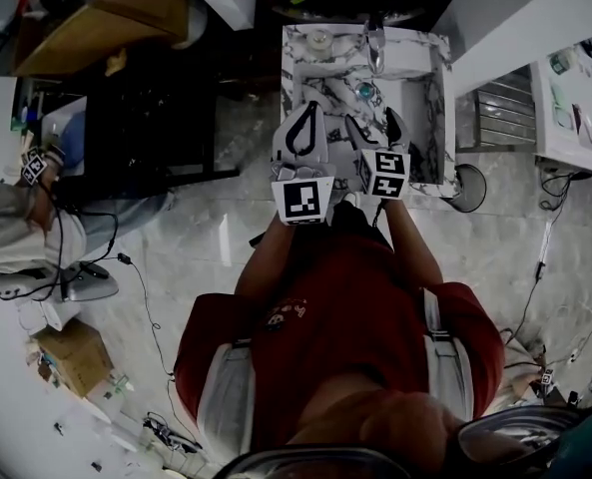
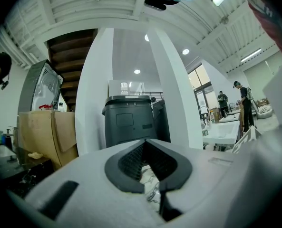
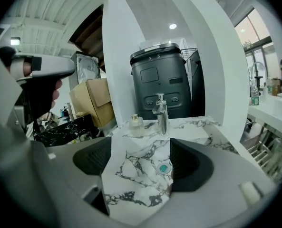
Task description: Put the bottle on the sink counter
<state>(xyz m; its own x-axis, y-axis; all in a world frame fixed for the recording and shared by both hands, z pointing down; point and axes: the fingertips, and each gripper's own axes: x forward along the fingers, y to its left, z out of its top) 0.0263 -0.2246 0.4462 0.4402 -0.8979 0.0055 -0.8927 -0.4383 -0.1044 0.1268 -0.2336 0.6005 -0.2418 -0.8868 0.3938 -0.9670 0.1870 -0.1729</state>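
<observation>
A small clear bottle (image 3: 136, 124) with a pale cap stands on the marble sink counter (image 3: 198, 125), just left of the chrome faucet (image 3: 161, 113). In the head view the bottle (image 1: 320, 41) is at the sink's far left corner. My right gripper (image 3: 141, 167) is open over the basin, its jaws wide apart around the teal drain (image 3: 163, 168), with nothing between them. My left gripper (image 2: 152, 182) is shut and empty, its tips meeting, with only marble showing through the gap. Both the left gripper (image 1: 303, 128) and the right gripper (image 1: 377, 128) hover at the sink's near edge.
A dark grey cabinet-like machine (image 3: 162, 80) stands behind the sink between white pillars. Cardboard boxes (image 3: 95, 101) and a black table (image 1: 146, 118) lie to the left, where a seated person (image 1: 36, 218) is. A metal rack (image 1: 500, 113) and a white counter (image 1: 575, 98) are to the right.
</observation>
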